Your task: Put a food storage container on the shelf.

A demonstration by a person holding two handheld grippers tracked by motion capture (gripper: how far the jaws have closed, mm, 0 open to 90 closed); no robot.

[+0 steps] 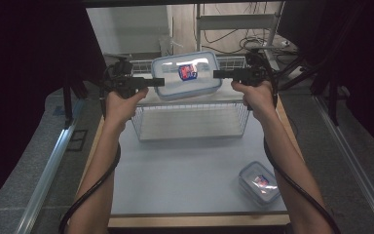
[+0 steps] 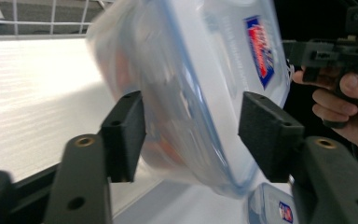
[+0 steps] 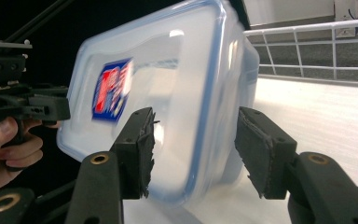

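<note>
Large lidded container point(image 1: 186, 75) sat between left tongs point(image 1: 160, 82) and right tongs point(image 1: 217, 74), above the wire basket point(image 1: 190, 122) on the table point(image 1: 185, 170). Left tongs point(image 2: 191, 135) straddled its rim, pads clear of it: released. Right tongs point(image 3: 193, 149) likewise gapped, released. Container was motion-blurred in both gripper views; label unreadable. Small container point(image 1: 259, 182) lay near the right forearm.
</note>
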